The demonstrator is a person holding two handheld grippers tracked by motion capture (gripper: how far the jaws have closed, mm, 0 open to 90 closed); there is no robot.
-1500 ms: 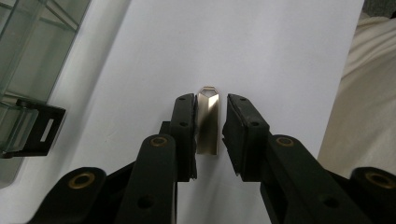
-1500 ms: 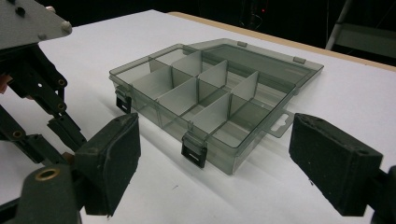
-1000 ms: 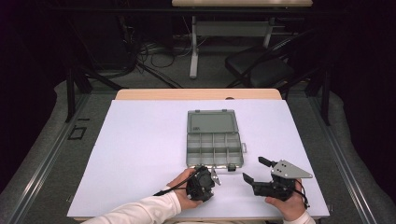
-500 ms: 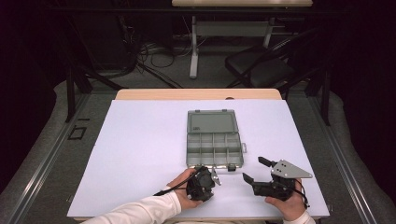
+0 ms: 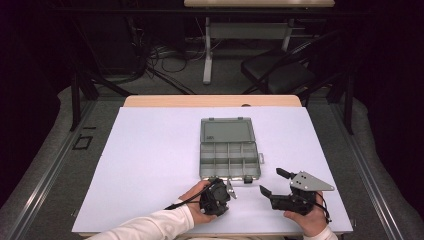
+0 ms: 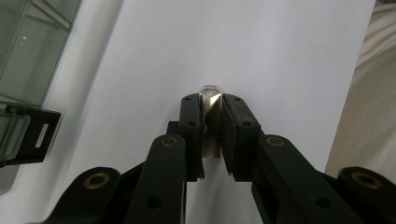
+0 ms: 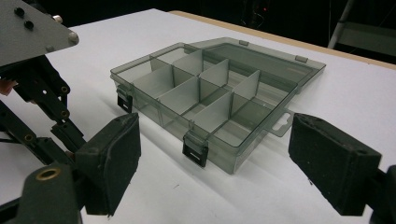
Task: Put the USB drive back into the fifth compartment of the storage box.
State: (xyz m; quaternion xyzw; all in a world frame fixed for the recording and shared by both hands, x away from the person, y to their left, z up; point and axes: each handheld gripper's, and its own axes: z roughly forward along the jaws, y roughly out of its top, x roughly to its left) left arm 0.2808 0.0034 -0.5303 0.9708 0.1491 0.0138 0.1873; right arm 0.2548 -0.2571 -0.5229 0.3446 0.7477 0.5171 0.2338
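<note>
A grey see-through compartment box (image 5: 229,159) lies open on the white table top, its lid (image 5: 227,130) flat behind it and its compartments empty. Just in front of the box, my left gripper (image 5: 226,189) is shut on a small silver metal piece (image 6: 211,116) with a loop at its tip, held close above the table. To the right of it, my right gripper (image 5: 271,181) stands open with nothing between its fingers, facing the box (image 7: 201,102). The left gripper (image 7: 37,93) shows at the left edge of the right gripper view.
The white table top (image 5: 150,150) spreads wide to the left and right of the box. A box latch (image 6: 30,135) sits near the left gripper. Beyond the far table edge stand a dark chair (image 5: 280,70), cables and a desk frame.
</note>
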